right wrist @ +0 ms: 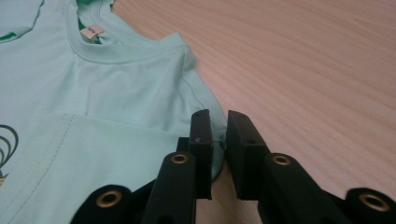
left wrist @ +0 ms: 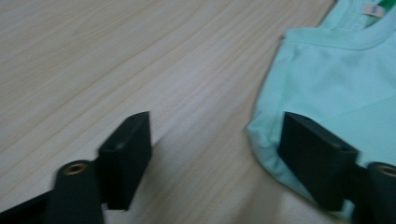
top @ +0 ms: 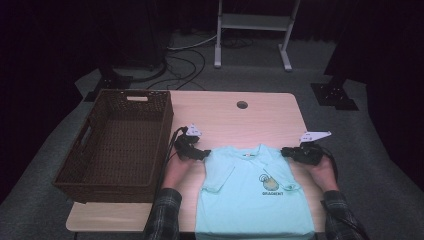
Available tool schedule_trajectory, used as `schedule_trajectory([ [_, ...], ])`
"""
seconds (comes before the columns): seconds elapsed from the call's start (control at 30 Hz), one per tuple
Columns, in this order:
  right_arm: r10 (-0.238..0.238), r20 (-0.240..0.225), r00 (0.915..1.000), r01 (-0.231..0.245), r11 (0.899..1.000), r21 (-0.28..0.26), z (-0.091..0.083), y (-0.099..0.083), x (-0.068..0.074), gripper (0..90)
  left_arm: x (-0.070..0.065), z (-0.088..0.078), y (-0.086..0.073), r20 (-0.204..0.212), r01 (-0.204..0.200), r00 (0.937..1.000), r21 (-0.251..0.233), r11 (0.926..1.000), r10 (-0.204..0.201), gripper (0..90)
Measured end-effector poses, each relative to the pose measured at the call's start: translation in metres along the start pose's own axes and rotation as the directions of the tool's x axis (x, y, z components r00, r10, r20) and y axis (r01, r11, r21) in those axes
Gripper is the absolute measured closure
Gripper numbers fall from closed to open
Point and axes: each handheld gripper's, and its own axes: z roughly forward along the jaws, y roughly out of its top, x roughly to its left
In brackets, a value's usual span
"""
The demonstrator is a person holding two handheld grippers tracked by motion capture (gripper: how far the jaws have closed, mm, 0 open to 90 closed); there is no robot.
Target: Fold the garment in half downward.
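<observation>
A mint-green T-shirt (top: 252, 192) lies flat on the pale wooden table (top: 235, 117), front up, its collar toward the table's cable hole (top: 242, 105) and its hem at the near edge; both sleeves are folded in over the body, and a small printed emblem (top: 270, 184) sits on the chest. The left gripper (top: 202, 153) rests at the shirt's left shoulder fold, between the shirt and the brown wicker basket (top: 116, 145) that stands on the table's left end. In the left gripper view its jaws stand apart, one on bare wood and the other over the folded edge of the shirt (left wrist: 336, 88), not pinching the cloth. The right gripper (top: 286, 151) sits at the shirt's opposite shoulder fold. In the right gripper view its jaws are drawn nearly together with the edge of the shirt (right wrist: 116, 107) caught in the narrow gap between them, so it grips the cloth there; the neck label (right wrist: 92, 31) shows beyond. A plaid-sleeved forearm (top: 162, 212) lies beside the shirt's left edge.
</observation>
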Motion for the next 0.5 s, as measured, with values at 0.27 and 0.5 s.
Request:
schedule_trajectory([
  [0.27, 0.037, 0.023, 0.9991, -0.037, 0.999, -0.004, 0.0014, 0.0008, 0.0028, 85.7, -0.0086, -0.0022, -0.0018, 0.108, 0.005, 0.9942, -0.014, 0.9999, -0.003, 84.9],
  [0.5, 0.043, 0.087, 0.9953, -0.044, 0.999, 0.008, 0.0068, 0.0078, 0.0046, 86.2, -0.0054, 0.0004, 0.0003, 0.083, 0.036, 0.996, -0.016, 0.9992, -0.035, 86.4],
])
